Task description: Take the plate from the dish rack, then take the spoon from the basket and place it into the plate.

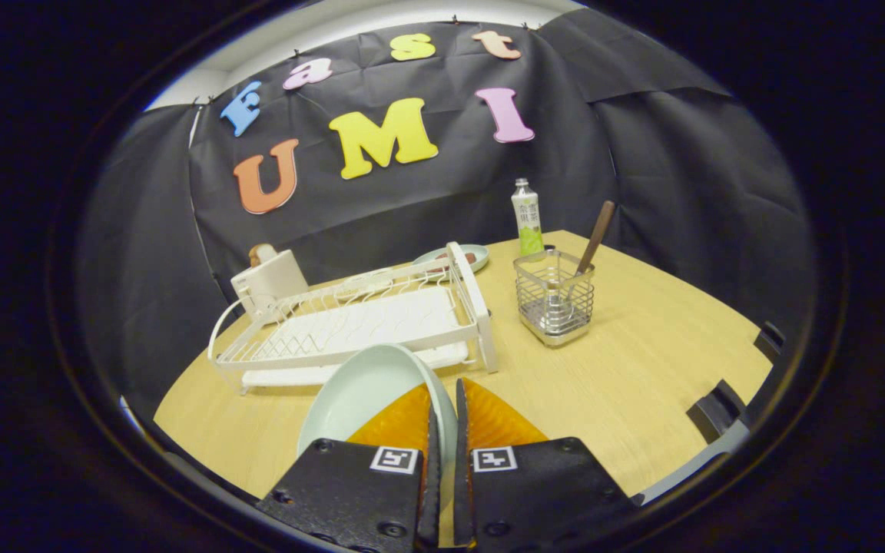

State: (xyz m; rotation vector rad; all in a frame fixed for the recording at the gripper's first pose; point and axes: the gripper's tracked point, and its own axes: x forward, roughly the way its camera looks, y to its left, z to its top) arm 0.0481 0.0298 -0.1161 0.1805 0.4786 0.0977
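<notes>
My gripper [442, 407] is clamped on the rim of the pale green plate [358, 392]: both orange fingers [488, 418] press on its edge, one on each face, and the plate stands edge-on between them, its bowl facing my left. It hangs just in front of the white dish rack [350, 322], clear of the wires, above the wooden table [627, 384]. The spoon [594, 236] stands handle-up in the wire basket [555, 298], ahead and to my right, beyond the rack's end; its long axis is near upright, leaning right. My judgement: the plate goes down flat on open table first, then I approach the handle from above, right of here.
</notes>
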